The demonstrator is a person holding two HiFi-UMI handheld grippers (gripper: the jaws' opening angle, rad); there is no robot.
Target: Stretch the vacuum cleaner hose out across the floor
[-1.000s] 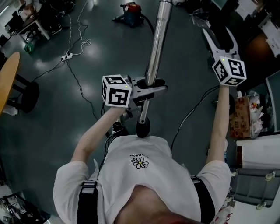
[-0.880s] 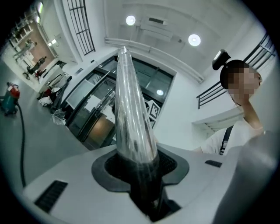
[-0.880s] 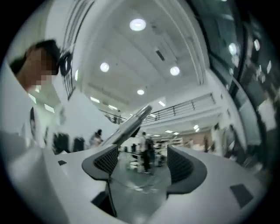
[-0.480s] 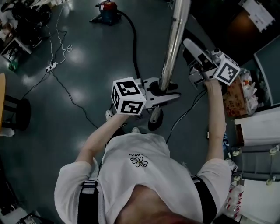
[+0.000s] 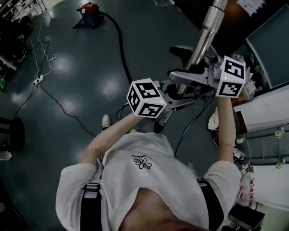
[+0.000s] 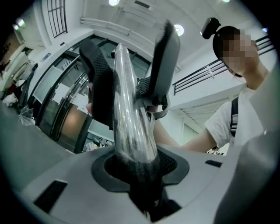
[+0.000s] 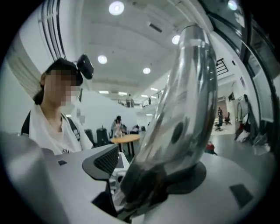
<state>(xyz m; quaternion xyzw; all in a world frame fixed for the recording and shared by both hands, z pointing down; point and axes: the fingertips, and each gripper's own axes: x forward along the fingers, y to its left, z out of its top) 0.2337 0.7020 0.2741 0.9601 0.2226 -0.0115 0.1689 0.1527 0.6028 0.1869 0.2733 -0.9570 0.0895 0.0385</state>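
The slick, rigid wand tube was clamped in the left claw and loosely straddled by the open right claw. The hose was judged light, pliant and best drawn by the tube.

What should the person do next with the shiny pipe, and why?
Probably close the right gripper on the pipe. Its jaws stand around the pipe with a gap at one side, while the left gripper already clamps it. With both gripping, the pipe could better pull the hose away from the vacuum cleaner.
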